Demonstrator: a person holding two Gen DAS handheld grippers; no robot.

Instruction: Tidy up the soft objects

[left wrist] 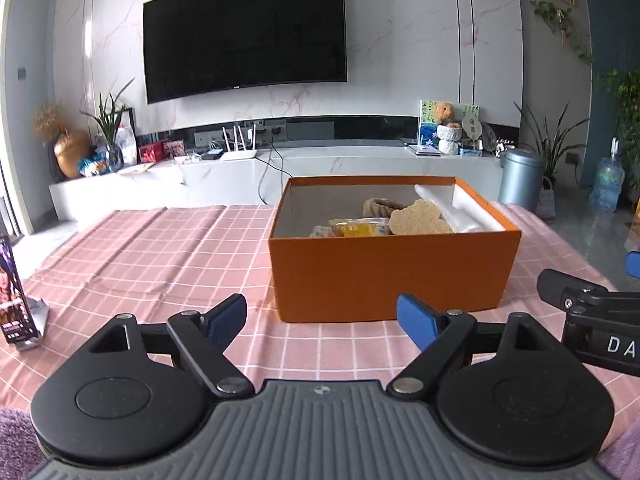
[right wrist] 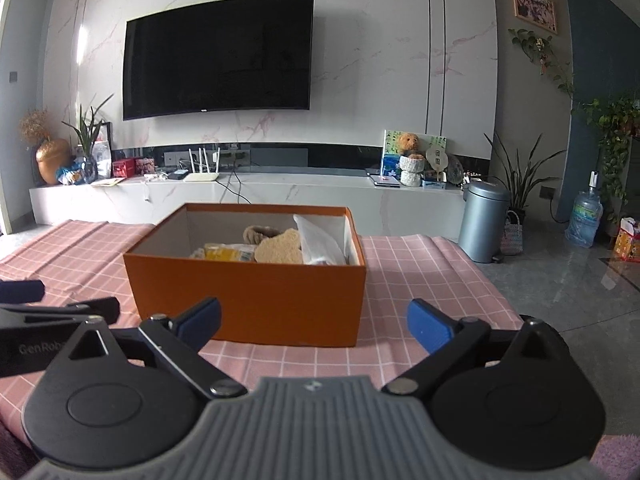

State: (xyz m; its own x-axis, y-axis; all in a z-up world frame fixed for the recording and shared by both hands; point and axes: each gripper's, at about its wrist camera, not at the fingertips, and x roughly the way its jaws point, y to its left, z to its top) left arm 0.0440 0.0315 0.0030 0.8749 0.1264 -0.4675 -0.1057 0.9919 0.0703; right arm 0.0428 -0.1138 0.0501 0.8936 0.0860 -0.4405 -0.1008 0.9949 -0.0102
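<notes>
An orange open box (left wrist: 384,276) stands on the pink checked tablecloth (left wrist: 160,256). Inside it lie a tan bear-shaped soft piece (left wrist: 418,222), a yellow packet (left wrist: 360,227), a beige knitted item (left wrist: 378,205) and a white plastic bag (left wrist: 460,208). My left gripper (left wrist: 320,320) is open and empty, just in front of the box's near wall. In the right wrist view the same box (right wrist: 248,296) holds the bear piece (right wrist: 280,251) and white bag (right wrist: 320,236). My right gripper (right wrist: 314,322) is open and empty, also just in front of the box.
A dark printed carton (left wrist: 14,300) stands at the table's left edge. The right gripper's body (left wrist: 592,320) shows at the right of the left wrist view. A grey bin (right wrist: 484,220) and a water bottle (right wrist: 584,220) stand on the floor to the right. A TV console (right wrist: 240,196) lies beyond the table.
</notes>
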